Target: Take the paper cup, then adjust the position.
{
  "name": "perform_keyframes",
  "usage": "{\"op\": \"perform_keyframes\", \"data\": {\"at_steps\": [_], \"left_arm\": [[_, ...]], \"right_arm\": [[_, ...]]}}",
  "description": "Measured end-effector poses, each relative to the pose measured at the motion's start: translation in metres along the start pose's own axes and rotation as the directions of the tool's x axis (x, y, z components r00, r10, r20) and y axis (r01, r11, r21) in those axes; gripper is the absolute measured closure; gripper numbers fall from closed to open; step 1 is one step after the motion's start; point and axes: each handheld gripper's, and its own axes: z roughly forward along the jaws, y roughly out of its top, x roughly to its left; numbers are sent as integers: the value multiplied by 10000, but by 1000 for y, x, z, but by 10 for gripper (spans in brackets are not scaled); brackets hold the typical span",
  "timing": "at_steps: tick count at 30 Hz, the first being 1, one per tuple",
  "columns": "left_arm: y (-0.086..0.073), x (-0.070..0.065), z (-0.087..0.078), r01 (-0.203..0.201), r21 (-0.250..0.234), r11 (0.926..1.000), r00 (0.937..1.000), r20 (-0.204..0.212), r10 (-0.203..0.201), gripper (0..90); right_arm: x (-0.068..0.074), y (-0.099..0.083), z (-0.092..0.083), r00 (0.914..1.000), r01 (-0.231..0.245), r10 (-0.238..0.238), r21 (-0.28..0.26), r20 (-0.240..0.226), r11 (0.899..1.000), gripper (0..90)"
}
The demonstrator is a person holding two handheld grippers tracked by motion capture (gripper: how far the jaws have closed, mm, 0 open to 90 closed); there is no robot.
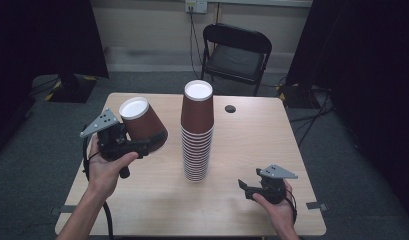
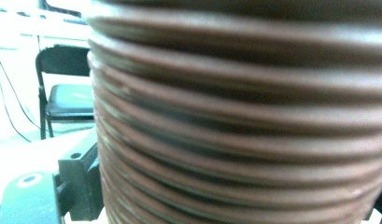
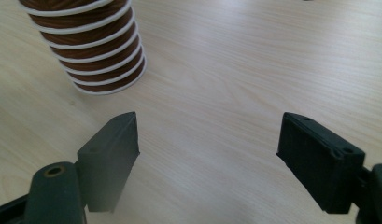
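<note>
Left gripper (image 1: 142, 142) jaws clamp a brown paper cup (image 1: 142, 121), upside down and tilted, left of centre frame beside the cup stack (image 1: 197, 135). Right gripper (image 1: 248, 190) jaws stand wide apart, empty, lower right. Cup likely light, thin-walled, crushable; hold gently near the stiffer rim.

No readable text, labels, brand marks or nos. anywhere: cup stack (image 1: 197, 135), held cup (image 1: 142, 122) and bench (image 1: 252, 150) are all plain, unmarked.
</note>
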Motion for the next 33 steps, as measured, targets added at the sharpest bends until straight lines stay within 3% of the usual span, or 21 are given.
{"op": "perform_keyframes", "data": {"at_steps": [10,17,23,31,33], "left_arm": [[-32,0,-2,691,535,9962,9976,-47,-690,122],[-52,0,-1,1271,1207,9845,9914,163,-1299,122],[-62,-2,0,1720,1352,9758,9841,204,-1763,122],[-78,-6,2,2100,1594,9646,9759,256,-2167,122],[-80,-6,3,2215,1604,9619,9730,288,-2289,122]], "right_arm": [[16,3,-6,9974,509,-519,-217,-501,9985,214],[36,9,-6,9888,899,-928,-302,-1167,9955,246],[49,11,-7,9827,1064,-1118,-446,-1477,9933,285],[69,15,-5,9642,1549,-1635,-570,-2086,9863,371],[74,15,-4,9560,1722,-1817,-612,-2304,9832,390]]}}
